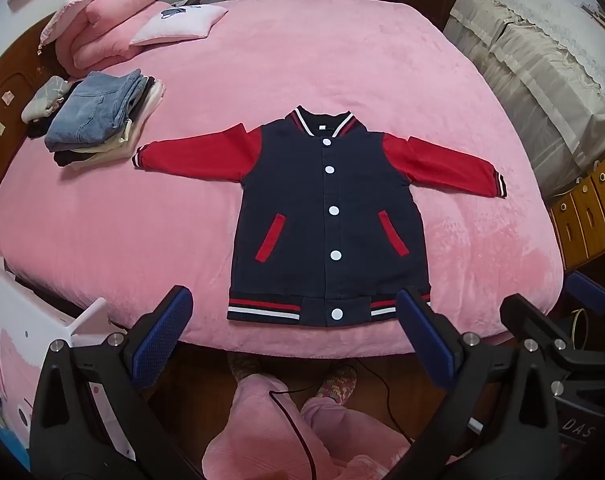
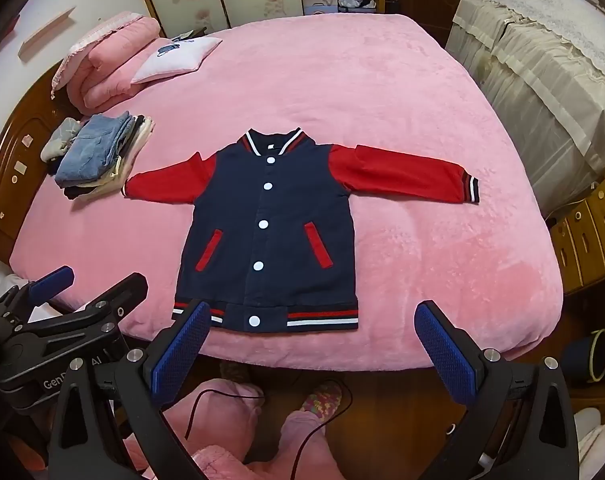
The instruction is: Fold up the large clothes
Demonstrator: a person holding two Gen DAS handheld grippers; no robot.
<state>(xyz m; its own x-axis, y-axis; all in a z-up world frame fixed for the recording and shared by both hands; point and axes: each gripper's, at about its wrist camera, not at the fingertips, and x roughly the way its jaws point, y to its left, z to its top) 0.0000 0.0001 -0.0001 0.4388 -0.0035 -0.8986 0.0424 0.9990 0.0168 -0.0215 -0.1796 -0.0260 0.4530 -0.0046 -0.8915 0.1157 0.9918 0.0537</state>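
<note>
Down by the foot of the bed, the person's pink-trousered legs [image 1: 302, 420] are standing on the wooden floor, and both tools are hanging above the edge of the mattress. The left gripper [image 1: 294, 336] is gaping wide with nothing between its blue pads, tipped steeply downward toward the hem. The right gripper [image 2: 314, 344] is doing the same, jaws spread as far as they seem to go, empty, hovering just short of the fabric.

Just past them, the jacket [image 1: 326, 216] is lying face up and snapped shut on the pink blanket [image 1: 102, 232], spread flat near the foot edge. Its striped hem [image 2: 318, 318] is sitting nearest the person and its collar [image 2: 276, 142] is pointing away toward the far side, so the body is running lengthwise from near to far. Both red sleeves are stretching straight out sideways, making the widest line run across the bed.

Nothing on this jacket is looking folded yet; I would judge the sleeves and body are all waiting.

Farther off, at the left sleeve's cuff, a pile of folded clothes [image 1: 98, 120] is suggesting earlier pieces are done.
</note>
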